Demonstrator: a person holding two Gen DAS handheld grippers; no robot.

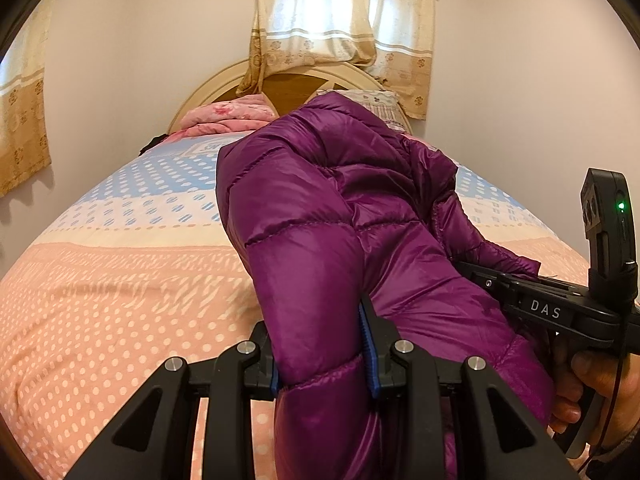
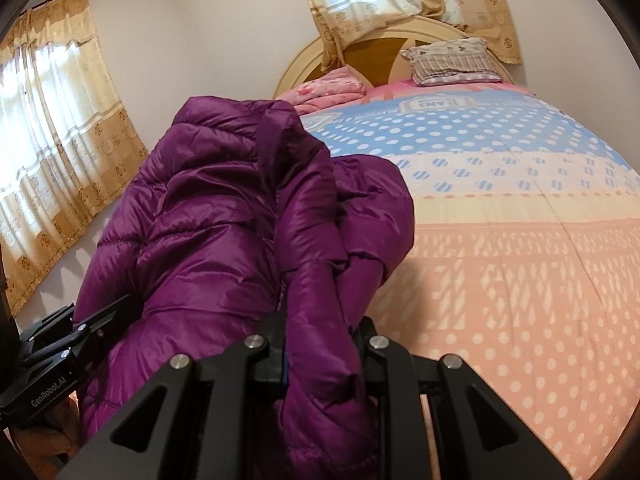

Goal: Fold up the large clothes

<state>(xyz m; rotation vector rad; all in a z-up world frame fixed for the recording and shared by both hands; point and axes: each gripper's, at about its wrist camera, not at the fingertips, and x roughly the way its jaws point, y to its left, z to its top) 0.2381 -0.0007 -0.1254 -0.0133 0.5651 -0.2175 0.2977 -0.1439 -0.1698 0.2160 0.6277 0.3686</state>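
A purple quilted down jacket (image 1: 320, 240) is bunched up and held above the bed. My left gripper (image 1: 320, 364) is shut on a thick fold of it. My right gripper (image 2: 320, 340) is shut on another bunched fold of the jacket (image 2: 224, 216), with the jacket draping to the left. The right gripper also shows in the left wrist view (image 1: 520, 292) at the right, gripping the far side of the jacket. The left gripper shows at the lower left of the right wrist view (image 2: 80, 332), against the jacket's edge.
The bed (image 1: 100, 280) has a pink, cream and blue dotted cover. A folded pink blanket (image 1: 228, 116) and a pillow (image 2: 452, 60) lie at the headboard (image 2: 376, 48). Curtains (image 2: 52, 128) hang on the left wall and behind the headboard.
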